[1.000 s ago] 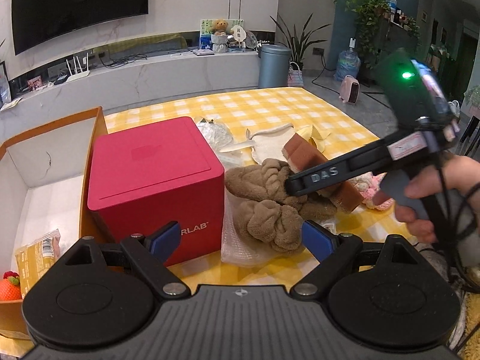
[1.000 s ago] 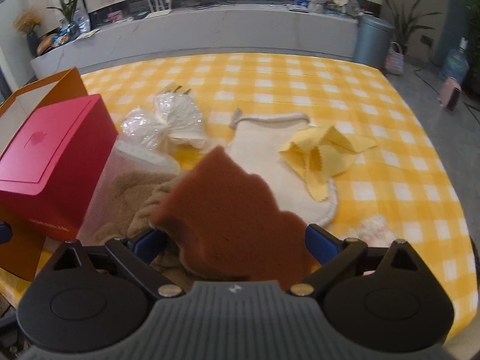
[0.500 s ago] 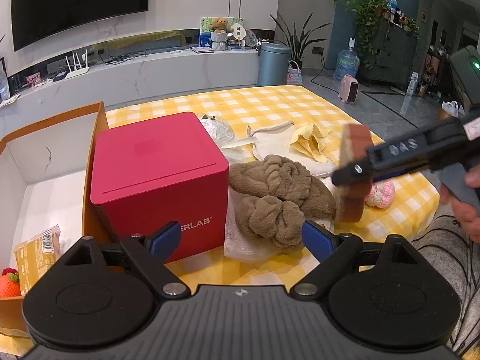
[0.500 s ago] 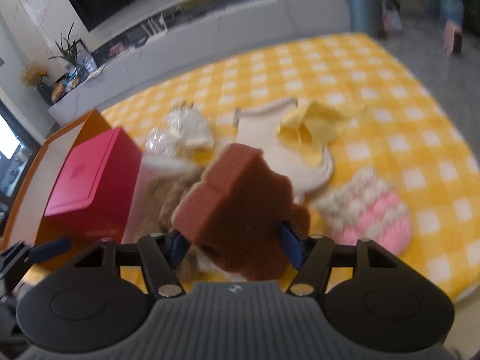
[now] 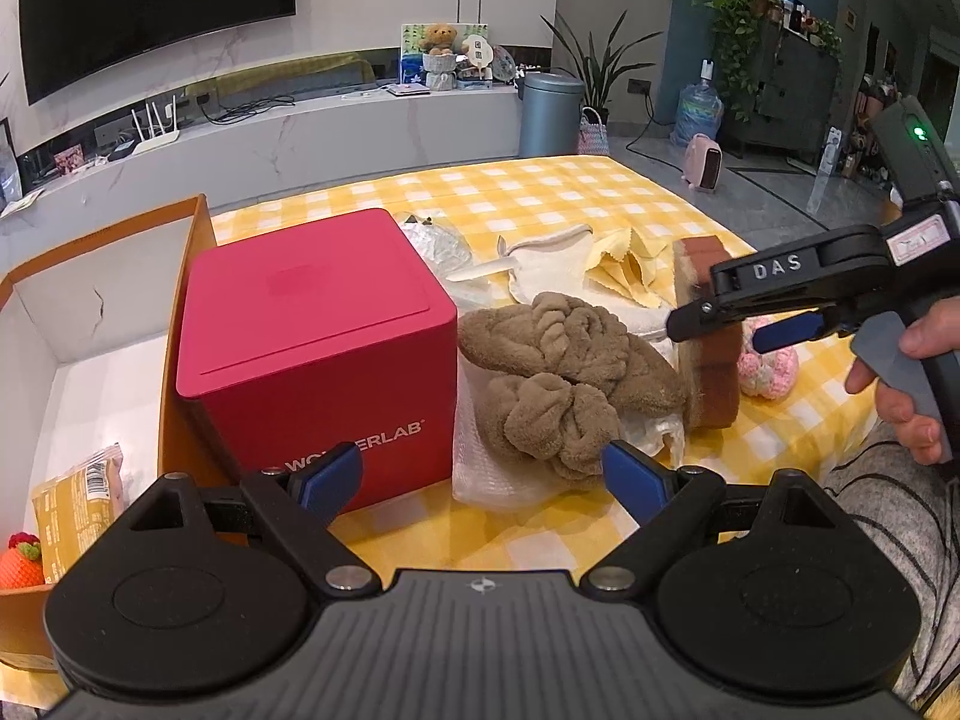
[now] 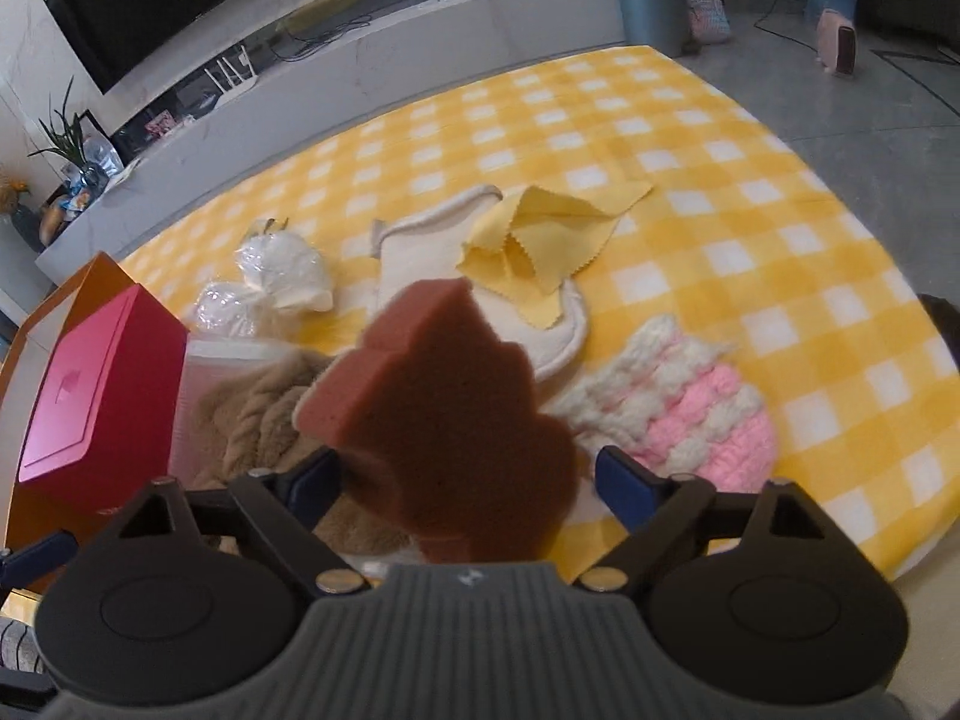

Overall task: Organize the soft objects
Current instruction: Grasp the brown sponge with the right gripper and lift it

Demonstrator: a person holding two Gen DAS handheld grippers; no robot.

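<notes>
Sponge (image 6: 444, 420), brown and cut in a lobed shape, stands on edge on the yellow-checked surface (image 6: 660, 138) to the right of the red box (image 5: 312, 324), at the far side of the brown plush towel (image 5: 558, 360). A second ago it was carried above that towel, nearer the red box; half a second ago the right tongs (image 6: 471, 483) were clamped on it. Their jaws have just been opening and now stand apart, the sponge between them, the right pad clear of it. A hand (image 5: 900, 384) grips the tool's handle. The left tongs (image 5: 480, 474) hover in front of the red box as before, jaws apart with nothing between them.

The red box is a closed cube with its lid on. Against its left side sits an orange box (image 5: 198, 222) with a white interior, holding a yellow snack packet (image 5: 78, 498) and an orange knitted toy (image 5: 21, 564) in its near corner. The brown towel lies on a clear plastic bag (image 5: 498, 480) just right of the red box. Behind the red box are white bundles in clear wrap (image 6: 282, 276); farther right lie a cream cloth (image 6: 420, 246) with a yellow cloth (image 6: 540, 246) on it, and, beyond the sponge, a pink-and-white knit piece (image 6: 690, 414).
</notes>
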